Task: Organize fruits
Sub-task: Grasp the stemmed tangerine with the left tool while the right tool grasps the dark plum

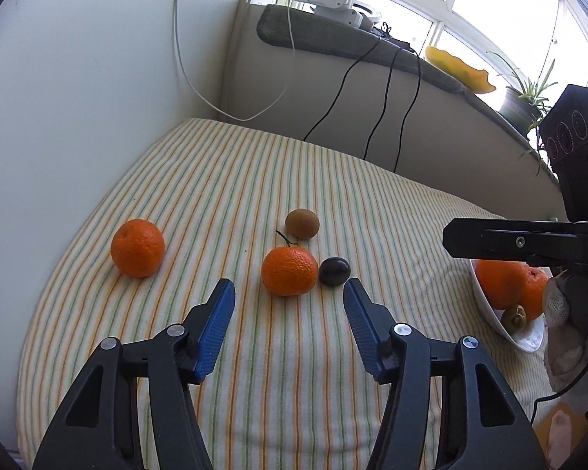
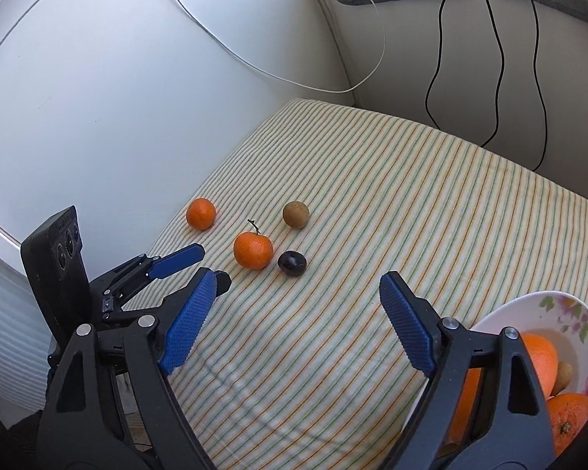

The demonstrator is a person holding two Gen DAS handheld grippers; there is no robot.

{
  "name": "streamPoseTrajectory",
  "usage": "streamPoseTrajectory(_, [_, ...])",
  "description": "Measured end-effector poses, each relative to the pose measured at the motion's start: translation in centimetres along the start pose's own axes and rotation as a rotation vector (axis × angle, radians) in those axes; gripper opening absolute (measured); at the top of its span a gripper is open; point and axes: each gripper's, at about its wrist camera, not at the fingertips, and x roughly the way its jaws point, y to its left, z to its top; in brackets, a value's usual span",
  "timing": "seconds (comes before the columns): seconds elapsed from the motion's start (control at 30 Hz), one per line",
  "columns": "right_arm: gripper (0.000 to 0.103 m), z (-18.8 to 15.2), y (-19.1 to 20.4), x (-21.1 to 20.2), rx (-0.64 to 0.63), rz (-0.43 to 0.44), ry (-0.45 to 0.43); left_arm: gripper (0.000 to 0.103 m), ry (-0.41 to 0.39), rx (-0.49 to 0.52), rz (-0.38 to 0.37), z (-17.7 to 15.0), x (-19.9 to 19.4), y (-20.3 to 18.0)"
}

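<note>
The left gripper (image 1: 289, 290) gapes empty just short of the stemmed mandarin (image 1: 289, 271) and dark plum (image 1: 334, 271) — the right gripper (image 2: 298, 286), wide too, holds nothing.

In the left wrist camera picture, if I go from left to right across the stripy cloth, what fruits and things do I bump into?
Lone orange → orange with a stem → dark plum → white bowl holding more fruit. The kiwi sits behind the stemmed orange, so its place in the order is unclear.

Black left gripper (image 1: 289, 289), ribbed blue fingers (image 1: 215, 329)
</note>
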Motion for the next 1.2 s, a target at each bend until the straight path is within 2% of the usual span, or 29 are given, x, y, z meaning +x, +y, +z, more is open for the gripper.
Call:
streamPoseTrajectory(0.1, [0.078, 0.3, -0.3, 1.7, 0.044, 0.02, 0.033, 0.054, 0.008, -0.004, -0.005, 0.1, 0.4, 0.2])
streamPoseTrajectory(0.27, [0.061, 0.5, -0.8, 4.3, 0.102, 0.039, 0.084, 0.048, 0.021, -0.005, -0.007, 0.3, 1.1, 0.5])
streamPoseTrajectory(0.53, [0.055, 1.0, -0.8, 7.0, 0.126, 0.033, 0.121, 0.044, 0.035, -0.001, -0.015, 1.1, 2.4, 0.5])
streamPoseTrajectory(0.63, [0.049, 1.2, -0.6, 7.9, 0.128, 0.032, 0.13, 0.044, 0.04, -0.003, -0.013, 1.0, 2.6, 0.7])
streamPoseTrajectory(1.1, [0.037, 1.4, -0.3, 9.4, 0.126, 0.033, 0.154, 0.038, 0.05, 0.018, -0.026, 1.3, 3.5, 0.1])
streamPoseTrajectory(1.17, [0.027, 1.4, -0.3, 9.6, 0.127, 0.04, 0.159, 0.034, 0.05, 0.023, -0.032, 1.4, 3.6, 0.0])
streamPoseTrajectory(1.2, [0.026, 1.4, -0.3, 9.7, 0.126, 0.037, 0.159, 0.034, 0.049, 0.023, -0.031, 1.5, 3.6, -0.1])
